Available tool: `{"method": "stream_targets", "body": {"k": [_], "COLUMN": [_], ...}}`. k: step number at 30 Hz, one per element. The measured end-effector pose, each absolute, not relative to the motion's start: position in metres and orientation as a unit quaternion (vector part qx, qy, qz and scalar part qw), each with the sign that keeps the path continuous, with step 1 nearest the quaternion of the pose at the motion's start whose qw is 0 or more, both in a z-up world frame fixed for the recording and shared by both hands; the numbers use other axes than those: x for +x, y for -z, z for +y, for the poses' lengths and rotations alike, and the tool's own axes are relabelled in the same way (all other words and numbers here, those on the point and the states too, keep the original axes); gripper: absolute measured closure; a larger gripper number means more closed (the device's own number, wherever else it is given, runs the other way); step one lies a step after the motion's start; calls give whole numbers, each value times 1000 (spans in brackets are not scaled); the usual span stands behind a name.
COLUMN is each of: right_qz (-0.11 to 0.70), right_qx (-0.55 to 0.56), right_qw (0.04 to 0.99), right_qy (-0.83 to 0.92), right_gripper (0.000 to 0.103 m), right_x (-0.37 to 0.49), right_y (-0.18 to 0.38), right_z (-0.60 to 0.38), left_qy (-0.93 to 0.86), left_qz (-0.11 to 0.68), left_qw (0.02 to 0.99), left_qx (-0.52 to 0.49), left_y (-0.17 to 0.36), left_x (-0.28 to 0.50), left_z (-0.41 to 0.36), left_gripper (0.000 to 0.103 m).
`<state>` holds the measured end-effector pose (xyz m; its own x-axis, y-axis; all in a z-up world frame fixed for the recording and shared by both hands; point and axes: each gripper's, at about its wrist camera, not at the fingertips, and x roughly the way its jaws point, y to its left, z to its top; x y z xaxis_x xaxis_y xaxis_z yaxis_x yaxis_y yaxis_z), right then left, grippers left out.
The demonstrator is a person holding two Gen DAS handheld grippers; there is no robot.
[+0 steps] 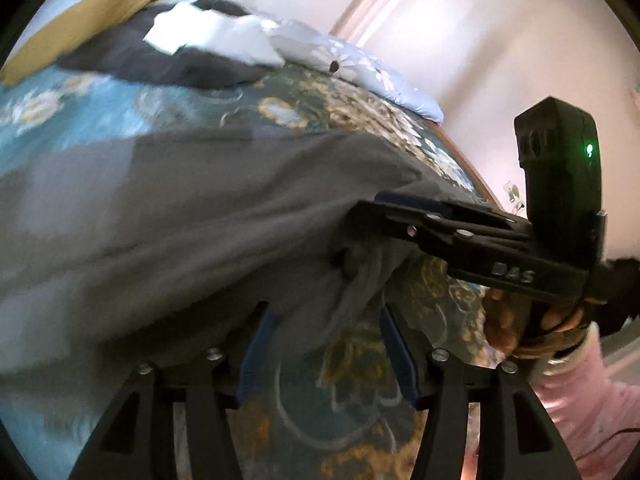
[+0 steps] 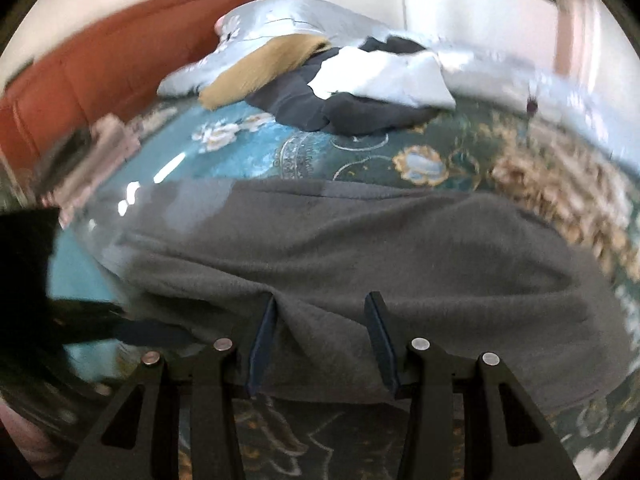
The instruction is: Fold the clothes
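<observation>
Grey garment (image 2: 360, 240), entry one: where does it lie? (clerk)

Spread across the near part of the flowered teal bedspread (image 2: 256, 152), crumpled. Its near edge is gathered up at both grippers. (checker)

Entry two, left gripper (image 1: 324, 308)? (clerk)

Jaws roughly half open. A hanging fold of the garment drops between them and lies against one blue pad (image 1: 256, 344). The other pad stands clear, with bedspread showing in the gap, so nothing is gripped. (checker)

Entry three, right gripper (image 2: 323, 296)? (clerk)

Jaws part-way closed, and a thick bunch of the garment fills the space between the pads. Creases run out from the fingertips. From the left wrist view the cloth rises to this gripper's tip and drapes down from it, so I enter it as clamped on the garment. (checker)

Who carries it? (clerk)

A hand (image 1: 508, 320) on the handle, with a pink sleeve (image 1: 580, 392) behind it. (checker)

Middle distance? (clerk)

Bare bedspread, with pale flowers and gold scrollwork. (checker)

Far end of the bed? (clerk)

One loose heap, well apart from the grey garment. It holds a dark garment (image 2: 320, 108) at the bottom, a white cloth (image 2: 392, 72) on top and a tan piece (image 2: 260, 68) beside them. A pale blue pillow (image 2: 272, 28) lies behind the heap. (checker)

Beyond that? (clerk)

Red-brown headboard (image 2: 100, 64) and pale wall (image 1: 460, 40). The left edge of the right wrist view is too blurred to list. (checker)
</observation>
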<state>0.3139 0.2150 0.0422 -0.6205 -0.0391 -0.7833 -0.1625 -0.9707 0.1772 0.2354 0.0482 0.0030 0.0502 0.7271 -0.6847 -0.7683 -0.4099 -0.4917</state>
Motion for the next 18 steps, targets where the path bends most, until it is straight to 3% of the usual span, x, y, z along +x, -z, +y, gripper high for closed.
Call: {"method": "stream_targets", "body": {"k": [9, 18], "right_qz": [243, 282], "right_qx": [-421, -378], "right_qw": [6, 72], "right_qy": [-874, -879], "right_gripper": [56, 56], "right_x": [325, 376], "right_y": [-45, -61], "right_z": [247, 287], "left_qy": [-635, -618], "left_qz": [34, 4], "left_qw": [605, 635], "left_qx": [-478, -463], "left_y": [10, 5], "left_x": [244, 261], "left_z": [99, 109], "left_gripper": [43, 43]}}
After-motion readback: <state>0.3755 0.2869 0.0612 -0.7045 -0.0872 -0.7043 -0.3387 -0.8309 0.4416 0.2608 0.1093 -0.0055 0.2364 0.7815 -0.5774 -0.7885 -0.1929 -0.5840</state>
